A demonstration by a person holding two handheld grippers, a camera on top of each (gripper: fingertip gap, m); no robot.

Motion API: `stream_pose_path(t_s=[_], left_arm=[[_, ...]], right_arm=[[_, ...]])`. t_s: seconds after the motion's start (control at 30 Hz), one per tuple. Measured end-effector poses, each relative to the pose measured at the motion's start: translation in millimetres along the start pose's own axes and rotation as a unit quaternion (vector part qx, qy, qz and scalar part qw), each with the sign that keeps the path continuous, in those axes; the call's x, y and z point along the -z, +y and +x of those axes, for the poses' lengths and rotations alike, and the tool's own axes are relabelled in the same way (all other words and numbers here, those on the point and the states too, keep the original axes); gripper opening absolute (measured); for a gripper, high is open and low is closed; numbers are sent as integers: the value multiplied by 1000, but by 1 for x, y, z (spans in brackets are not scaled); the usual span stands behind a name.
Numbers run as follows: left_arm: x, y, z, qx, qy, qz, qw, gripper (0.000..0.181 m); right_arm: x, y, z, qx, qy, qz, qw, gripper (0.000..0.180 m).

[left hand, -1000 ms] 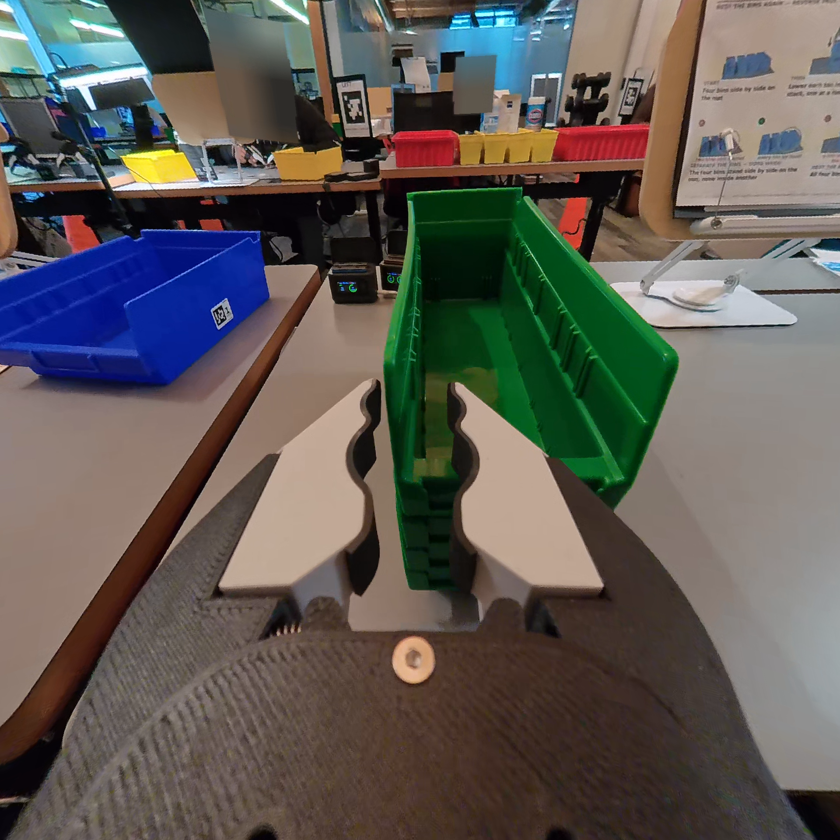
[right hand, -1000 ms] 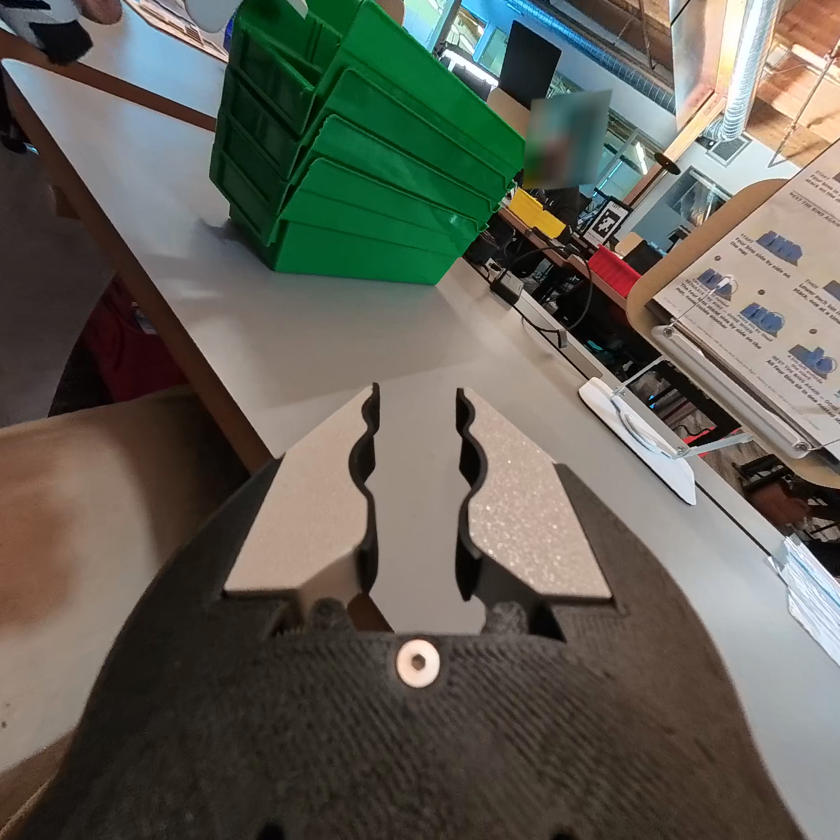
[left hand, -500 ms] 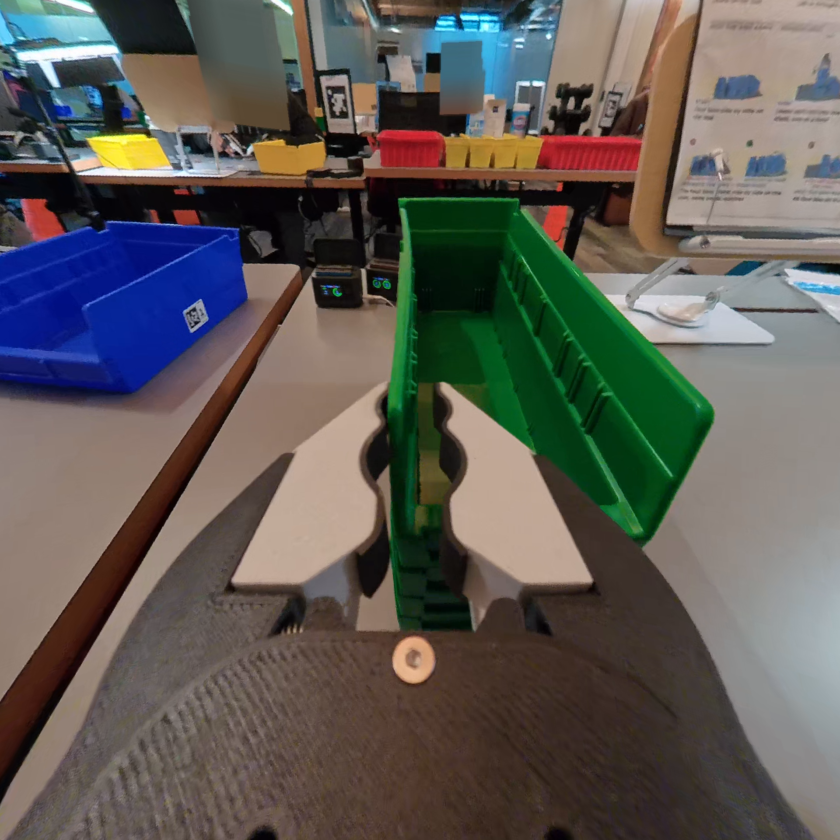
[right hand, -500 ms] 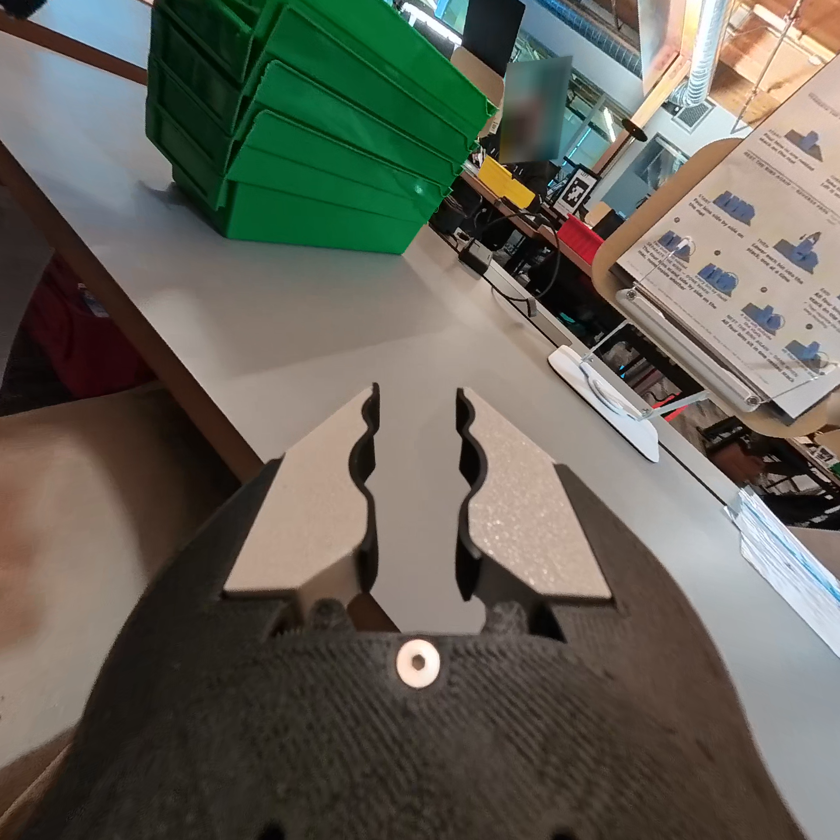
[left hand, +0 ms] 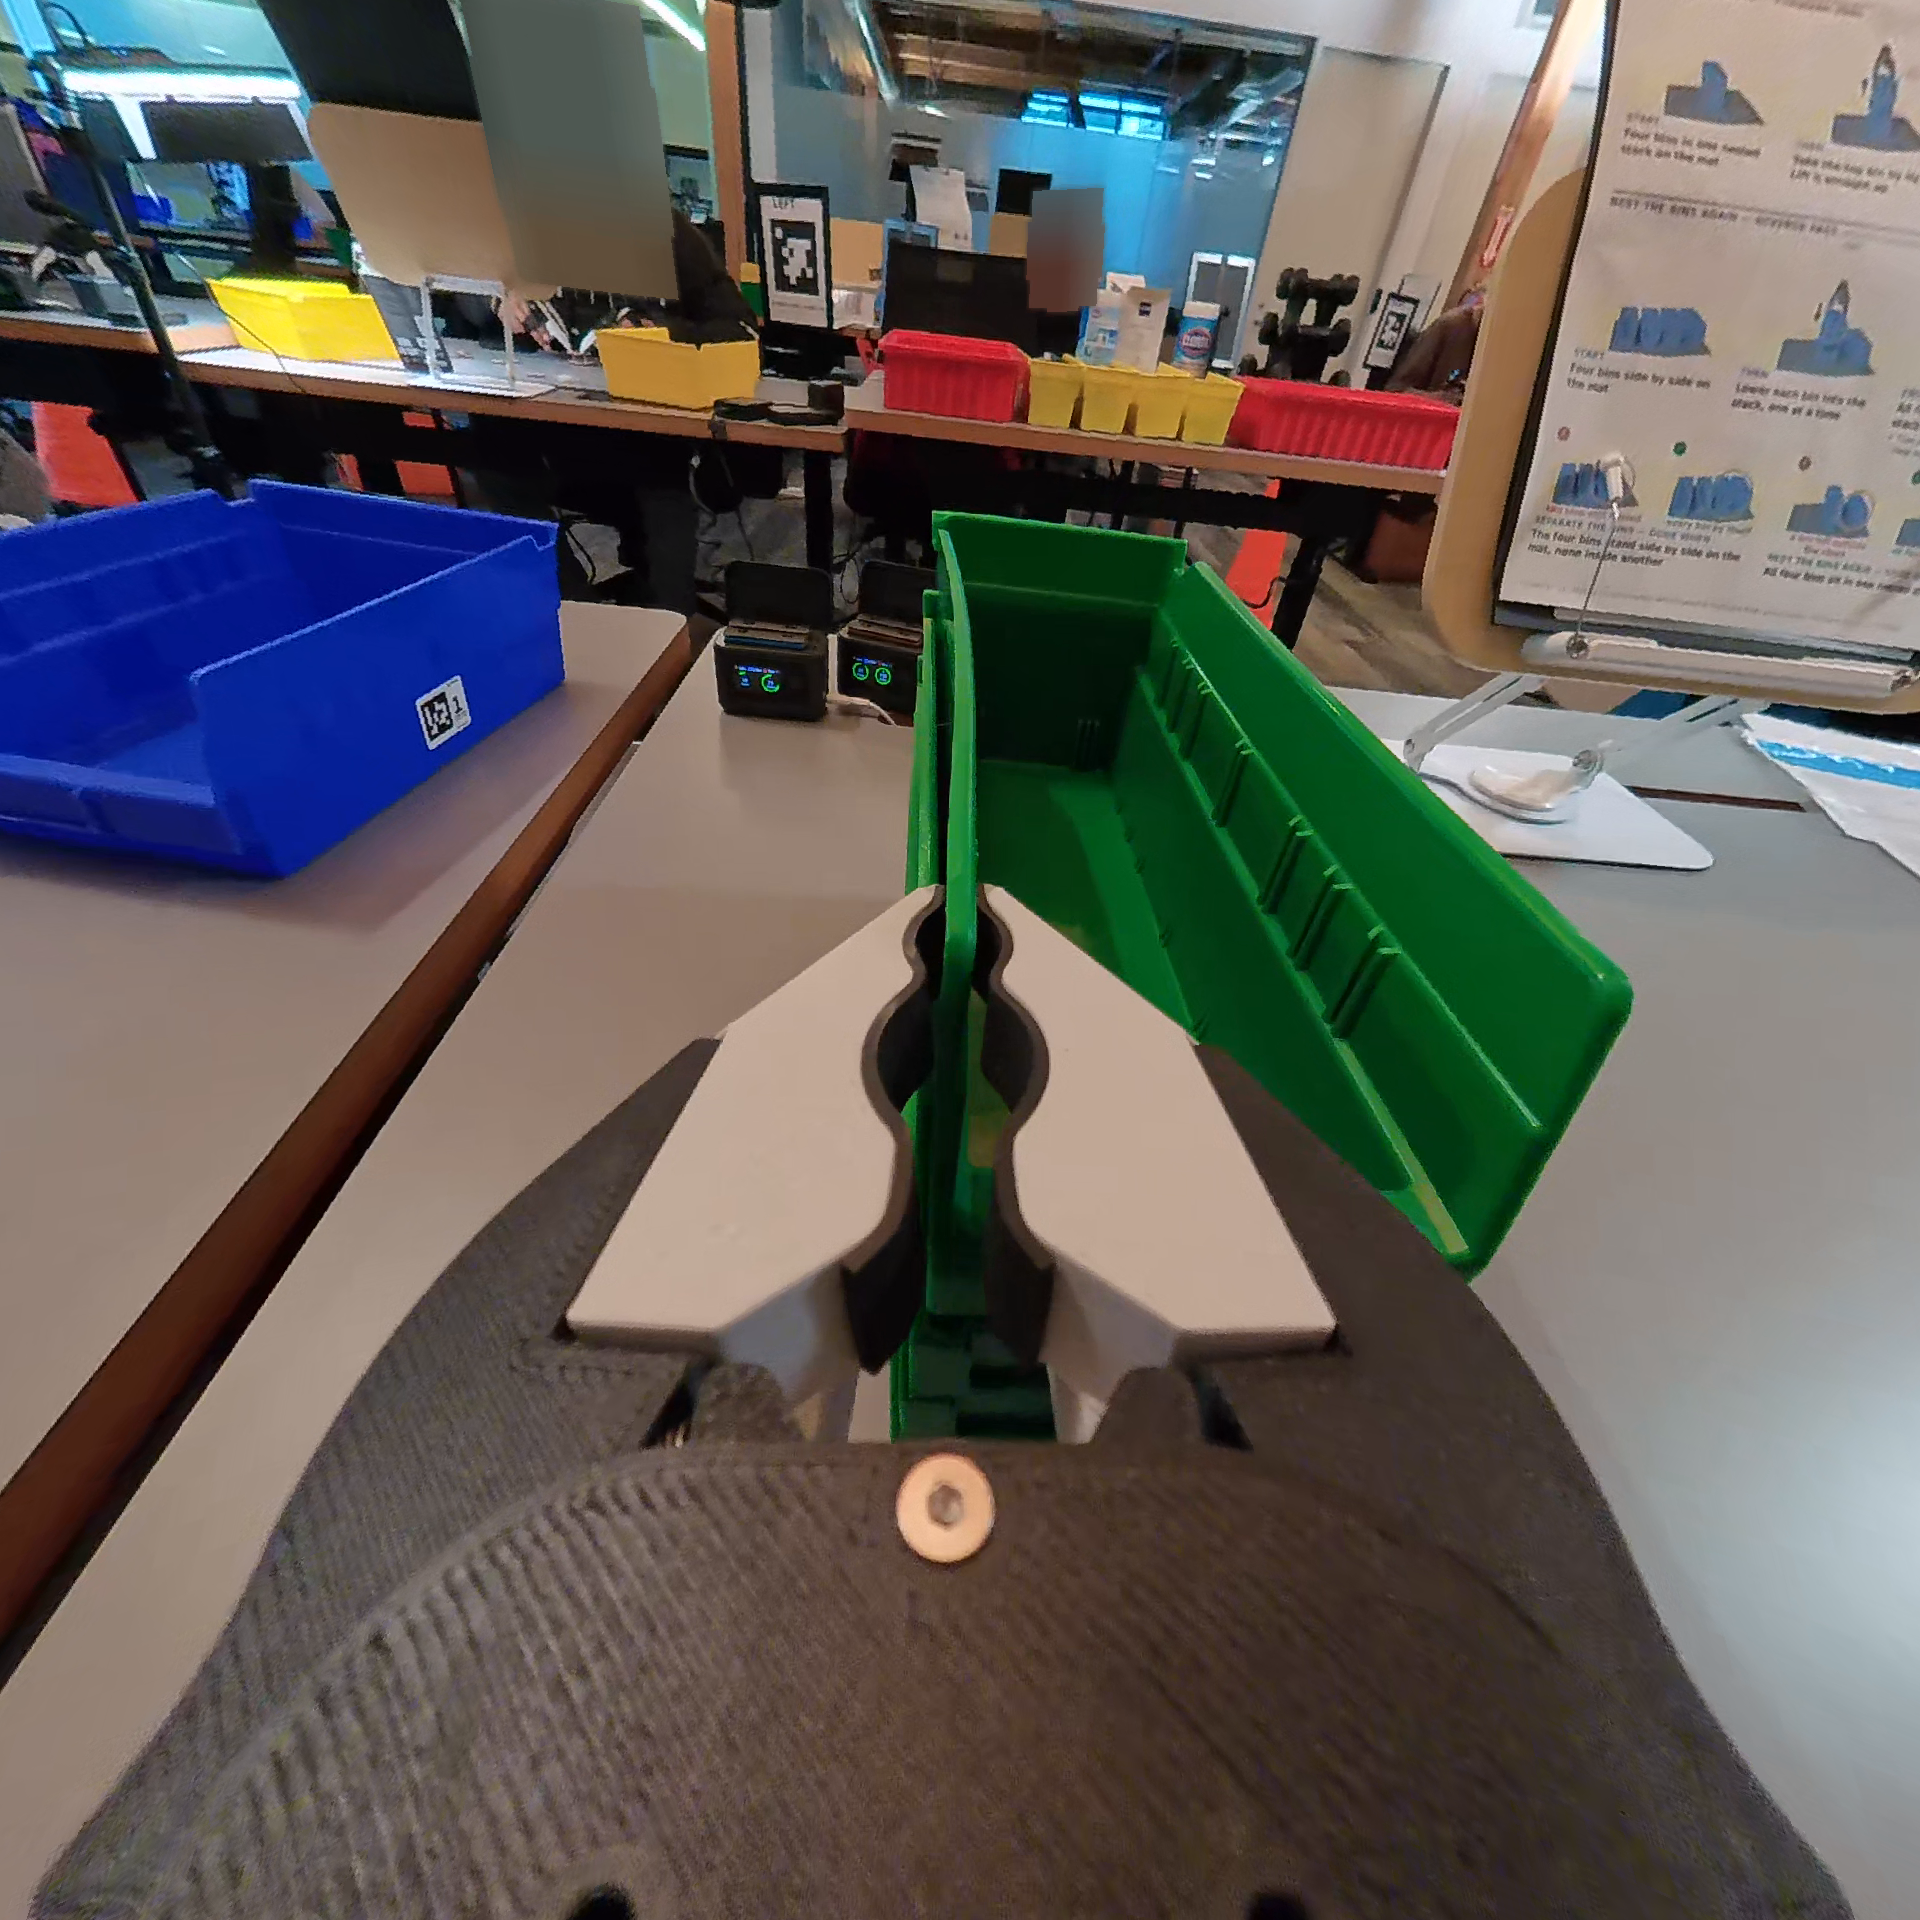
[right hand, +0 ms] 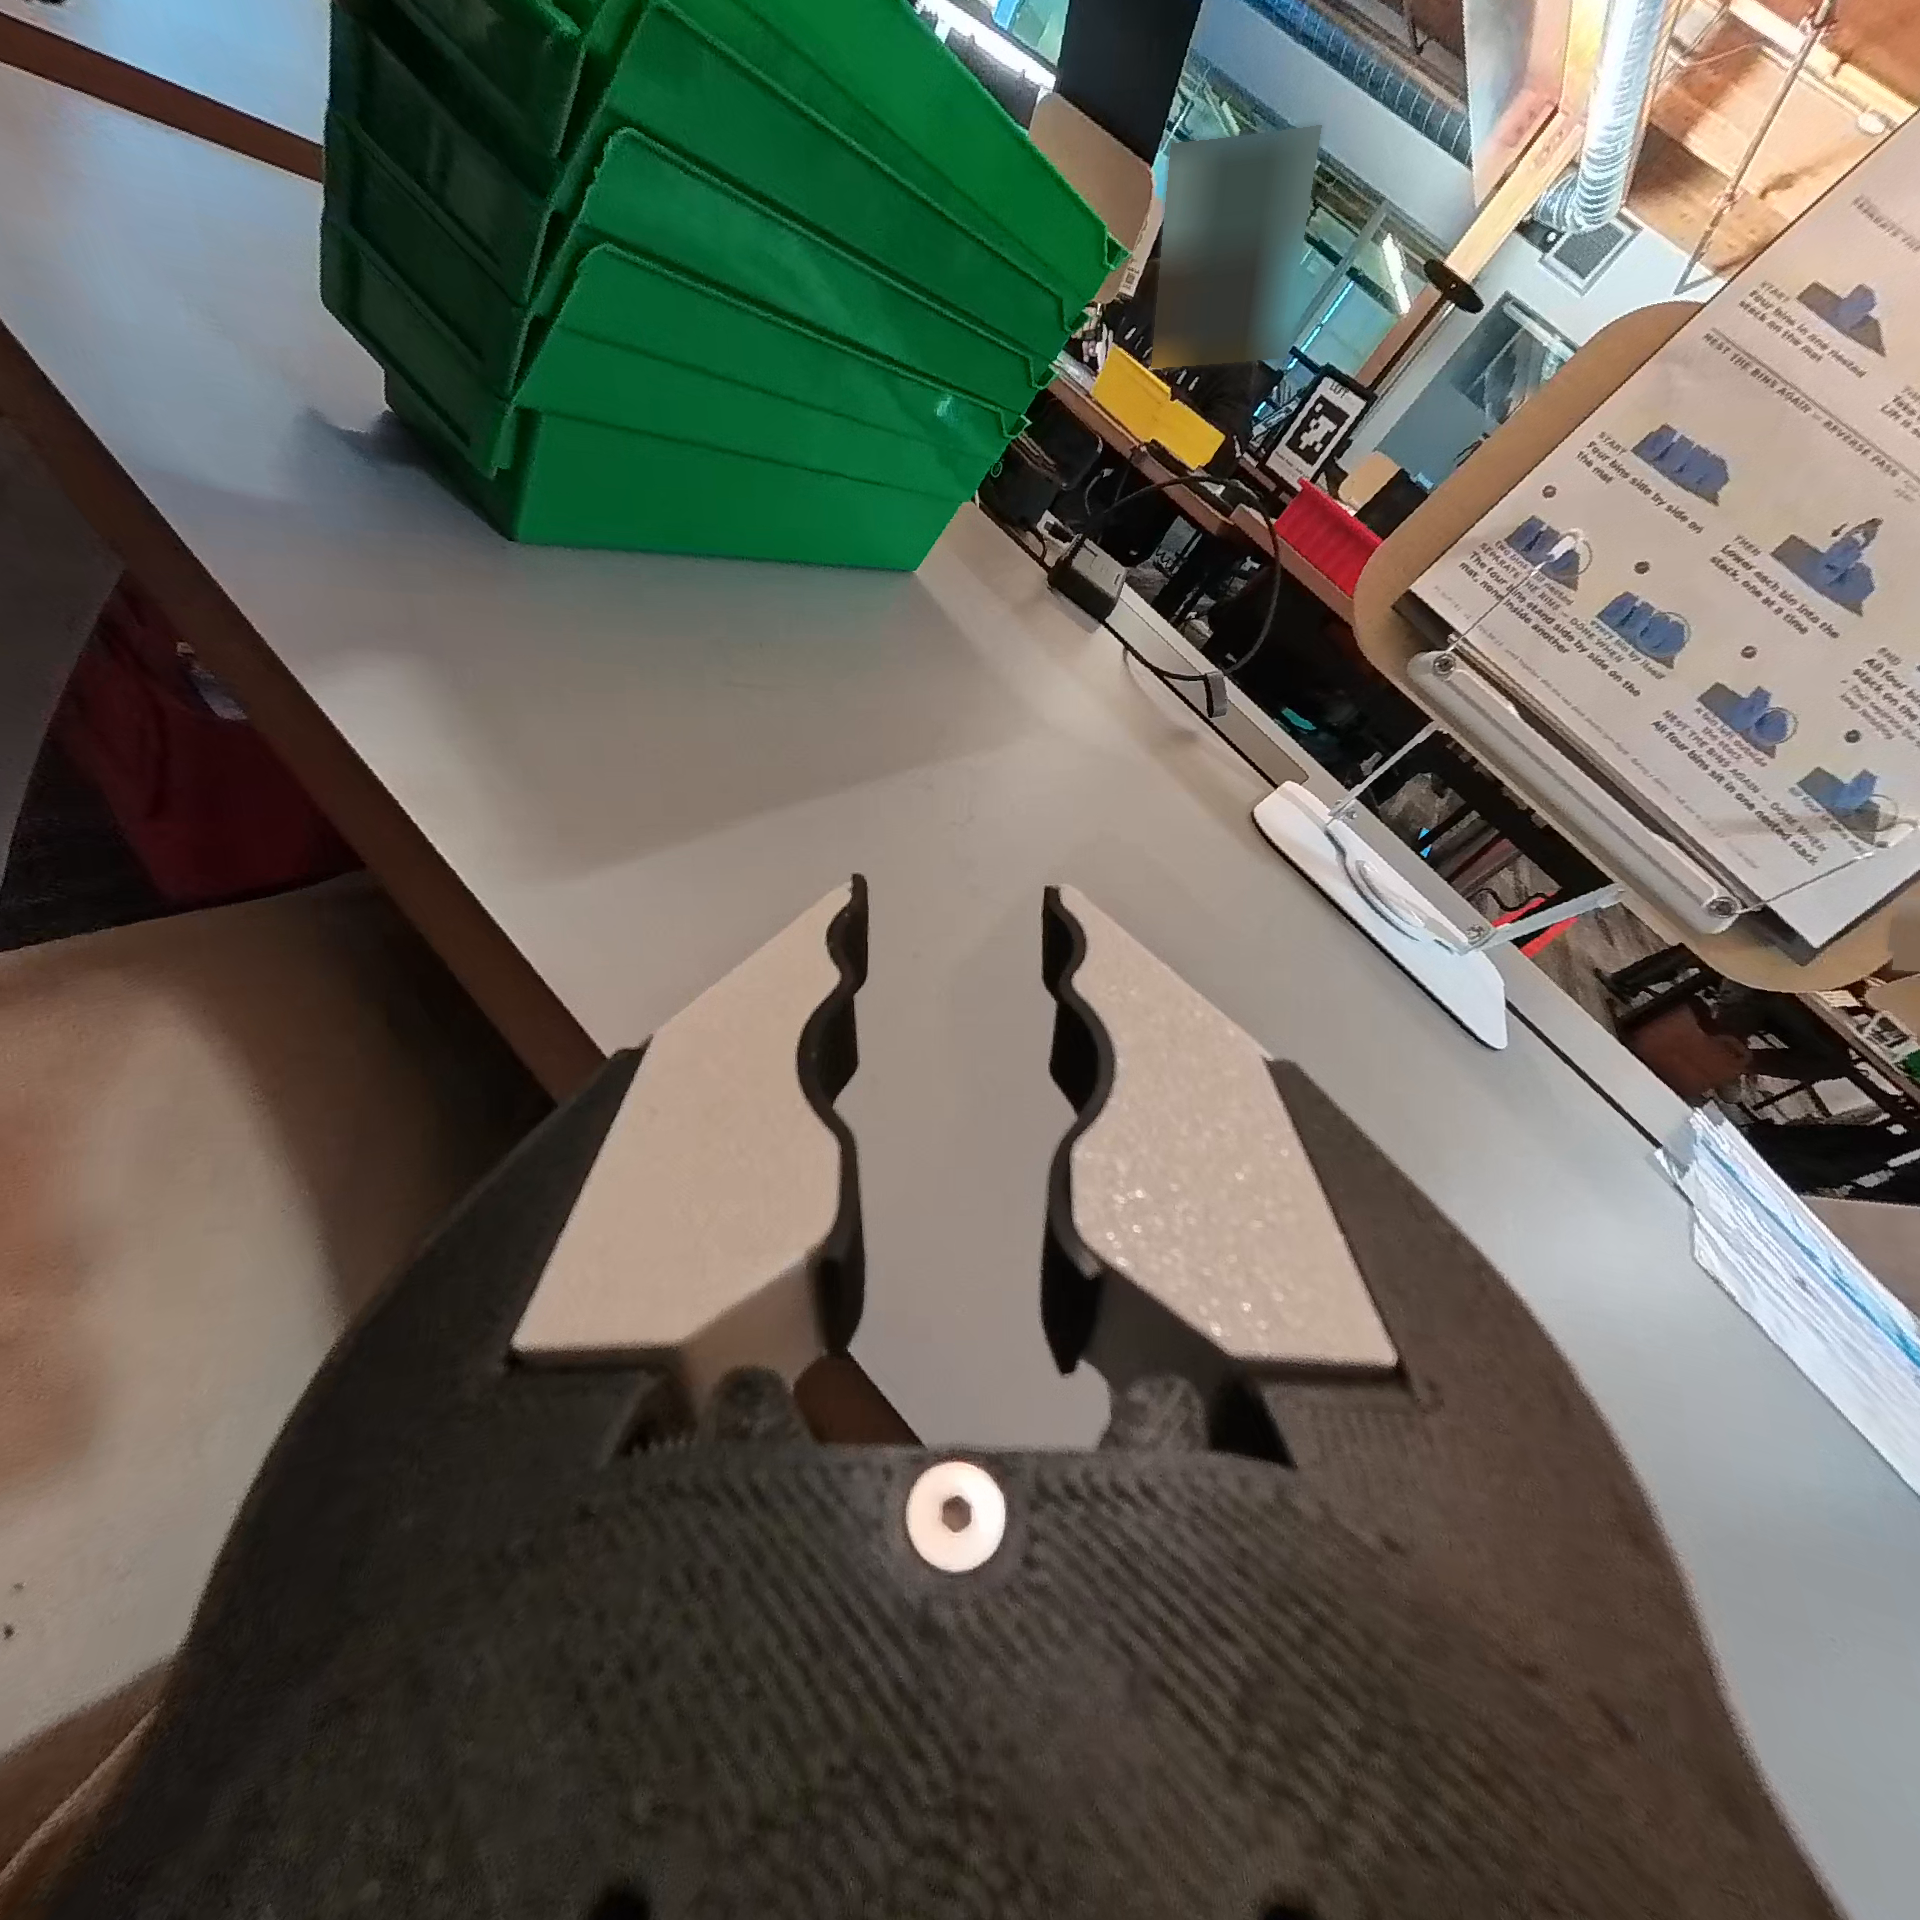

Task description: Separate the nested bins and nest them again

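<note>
The stack of green bins (right hand: pixel 717 301) stands on the grey table (right hand: pixel 727 727), four nested one inside another, with their rims stepping up toward the top of the right wrist view. In your left wrist view the top bin (left hand: pixel 1195 852) tilts, its right wall leaning out to the right and its open inside facing you. Your left gripper (left hand: pixel 961 935) is clamped on the left wall of that top bin: one finger lies outside the wall and the other inside, and the thin green edge runs up between them. Below the grip, the rims of the lower bins show stacked in the gap between the fingers.

Your right gripper (right hand: pixel 951 914) hangs over the near part of the table, well apart from the stack, with its fingers spread at a moderate width and nothing between them; only bare tabletop shows in the gap.

Behind the bins in the left wrist view sit two small black devices (left hand: pixel 774 670) with lit green displays. To the left, on a neighbouring table, lies a blue tray (left hand: pixel 260 675) bearing a small square code sticker. To the right stands an instruction sheet (left hand: pixel 1745 312) clipped on a board with a white stand (left hand: pixel 1548 821). On the far benches are yellow bins (left hand: pixel 1132 395) and red bins (left hand: pixel 951 374).
</note>
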State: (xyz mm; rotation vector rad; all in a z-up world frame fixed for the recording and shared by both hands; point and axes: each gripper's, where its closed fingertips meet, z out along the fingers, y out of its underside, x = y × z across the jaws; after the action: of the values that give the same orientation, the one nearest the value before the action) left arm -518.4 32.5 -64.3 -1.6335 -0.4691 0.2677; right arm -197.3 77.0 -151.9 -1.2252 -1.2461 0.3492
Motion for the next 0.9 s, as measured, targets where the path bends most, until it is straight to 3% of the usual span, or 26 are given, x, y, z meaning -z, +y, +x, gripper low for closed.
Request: stream_pose_path(t_s=[0.37, 0.6, 0.9], left_arm=[[4, -10, 1, 24, 8, 19, 1000, 0], [29, -56, 6, 61, 29, 86, 994, 0], [60, -104, 83, 59, 107, 149, 981, 0]], right_arm=[[-1, 0, 1, -2, 0, -1, 1000, 33], [-1, 0, 2, -1, 2, 0, 1000, 33], [13, -24, 30, -46, 54, 58, 996, 33]])
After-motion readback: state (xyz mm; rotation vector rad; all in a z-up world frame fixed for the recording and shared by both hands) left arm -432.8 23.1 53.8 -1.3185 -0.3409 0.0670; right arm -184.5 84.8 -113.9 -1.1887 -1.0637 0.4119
